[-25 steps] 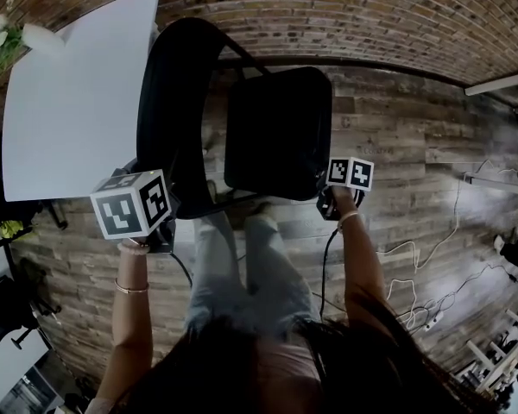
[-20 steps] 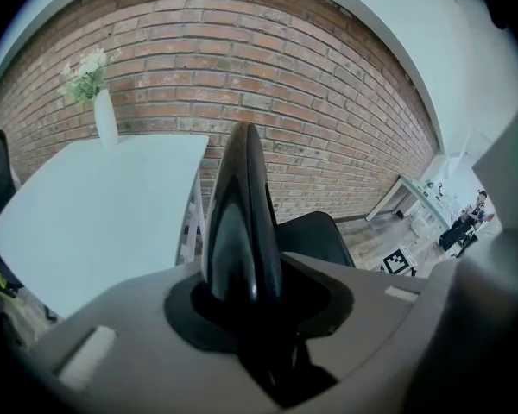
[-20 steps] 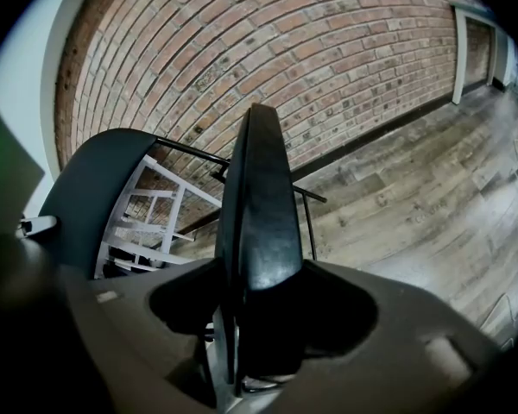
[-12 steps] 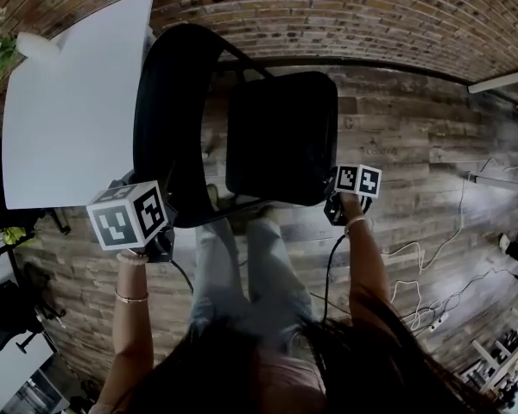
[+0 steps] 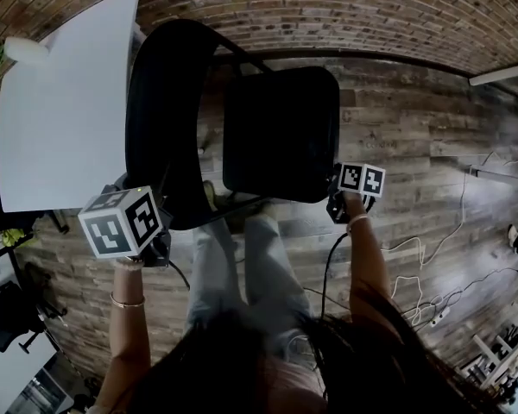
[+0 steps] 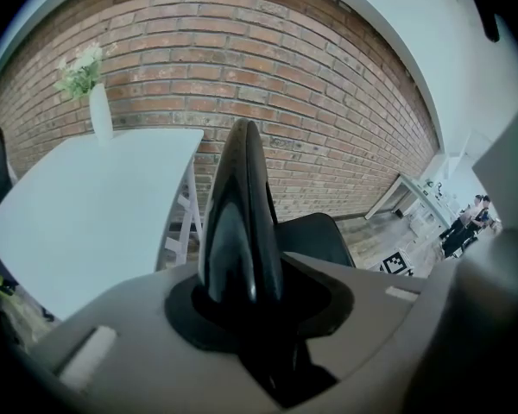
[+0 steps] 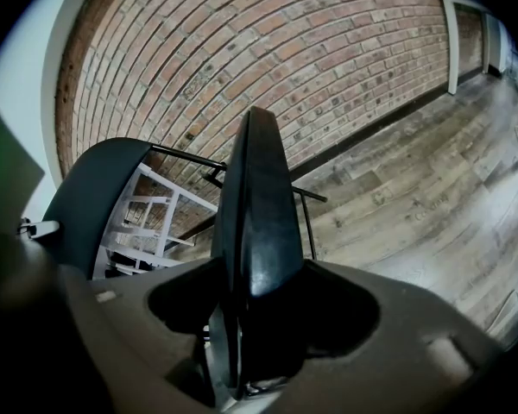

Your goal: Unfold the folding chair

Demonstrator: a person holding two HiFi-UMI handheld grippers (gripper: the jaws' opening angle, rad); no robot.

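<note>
Jaws of the left gripper (image 5: 160, 231) are clenched on the top edge of the black backrest (image 5: 160, 110), which rises straight ahead between them in the left gripper view. Those of the right gripper (image 5: 338, 203) have just been easing wider. The near corner of the seat (image 5: 281, 132) sits between them, and the pads look to be touching it on both sides, so I read a loosening grasp rather than a release. Beyond the right jaws the seat lies well apart from the backrest and looks close to level, so the folding chair (image 5: 177, 179) seems largely opened. Left, by my judgement: pressing the seat fully down, checking it stands firm, and letting go.
</note>
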